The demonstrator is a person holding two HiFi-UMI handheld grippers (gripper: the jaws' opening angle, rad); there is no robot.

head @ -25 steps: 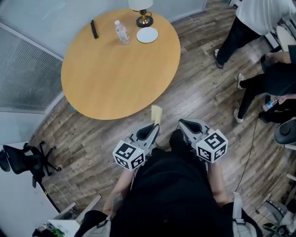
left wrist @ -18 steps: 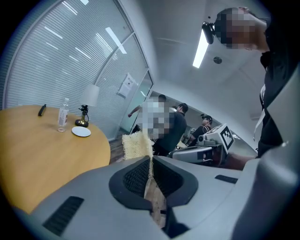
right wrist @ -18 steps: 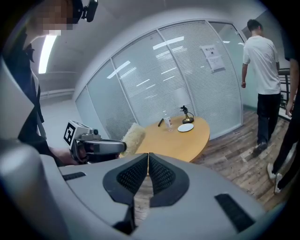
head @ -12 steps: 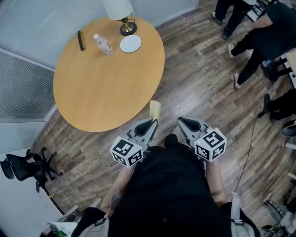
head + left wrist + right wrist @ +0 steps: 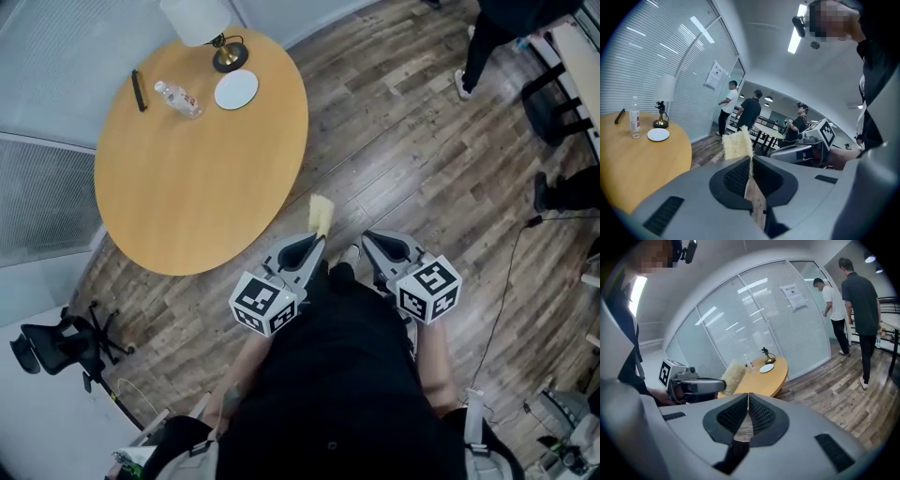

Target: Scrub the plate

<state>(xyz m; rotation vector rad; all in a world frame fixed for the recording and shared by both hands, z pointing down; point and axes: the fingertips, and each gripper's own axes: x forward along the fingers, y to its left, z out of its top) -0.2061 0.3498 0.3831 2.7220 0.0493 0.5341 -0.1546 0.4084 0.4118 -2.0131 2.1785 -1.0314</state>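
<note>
Left hand-held gripper (image 5: pixel 313 246): jaws clamped on a sponge, held over the wooden floor just off the near edge of the bench.
Sponge (image 5: pixel 737 144): pale yellow and rough; pinched at its lower end, with most of it sticking out past the jaw tips toward the bench.
Right hand-held gripper (image 5: pixel 748 397): jaws pressed together with nothing between them; also off the near edge of the bench.
Plate (image 5: pixel 235 90): small, white and round, lying flat on the far side of the bench, well apart from both grippers.
Bench (image 5: pixel 197 178): round, with a light wood top.
Lamp (image 5: pixel 202 23): white shade on a brass base, at the far edge of the bench just beyond the plate.
Bottle (image 5: pixel 634 117): clear plastic, upright on the far side of the bench, near the plate.
Office chair (image 5: pixel 56 342): black, on the floor off the left side of the bench.
People (image 5: pixel 853 301): two stand by the glass wall beyond the bench.
</note>
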